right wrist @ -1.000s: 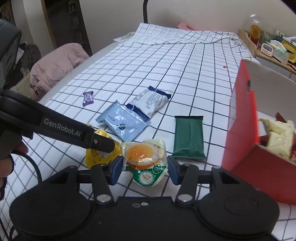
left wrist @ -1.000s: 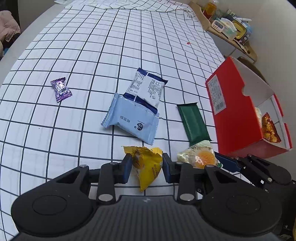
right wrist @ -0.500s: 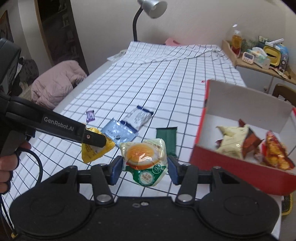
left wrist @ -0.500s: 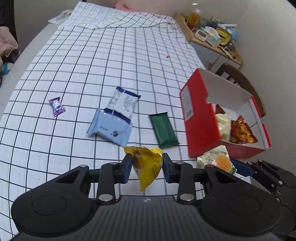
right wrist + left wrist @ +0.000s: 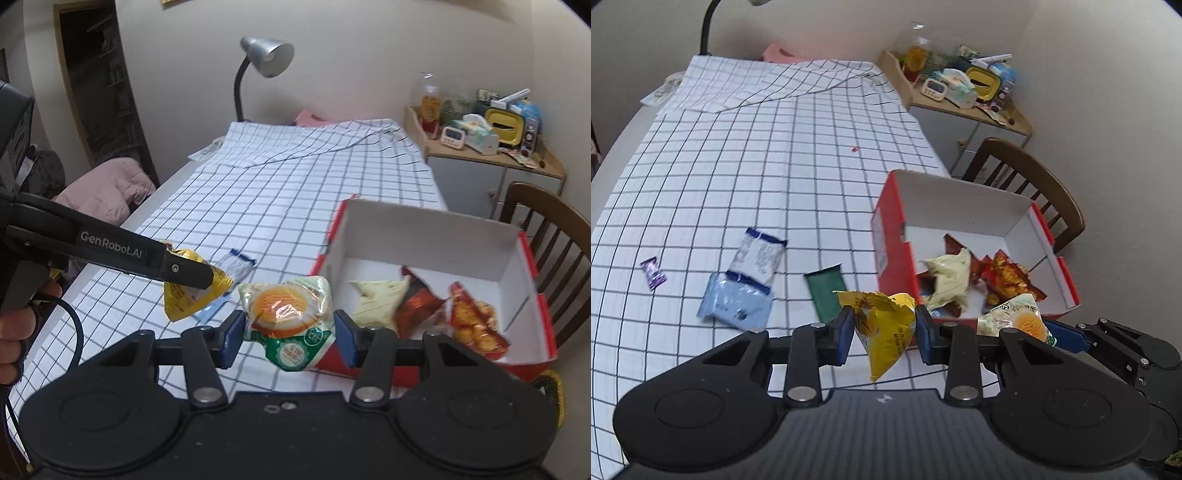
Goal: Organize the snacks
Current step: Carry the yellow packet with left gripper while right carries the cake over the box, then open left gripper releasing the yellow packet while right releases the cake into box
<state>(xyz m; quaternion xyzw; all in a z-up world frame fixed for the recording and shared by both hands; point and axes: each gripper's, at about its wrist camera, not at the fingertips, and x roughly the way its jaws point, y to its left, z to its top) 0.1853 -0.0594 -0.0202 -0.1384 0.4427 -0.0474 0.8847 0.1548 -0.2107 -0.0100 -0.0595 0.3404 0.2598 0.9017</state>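
Left wrist view: the yellow snack packet point(image 5: 886, 328), light, soft and crinkly, is best held by its crimped top; the left gripper point(image 5: 884, 330) pinches it there between its fingers, hanging clear above the bench point(image 5: 738, 184). The right gripper point(image 5: 290, 334) squeezes the egg-print packet point(image 5: 288, 317) just beside the red box point(image 5: 532, 266).

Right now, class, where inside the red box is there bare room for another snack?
The box floor is bare along its back wall and left corner. The front right is crowded with a cream packet, a red packet and an orange one.
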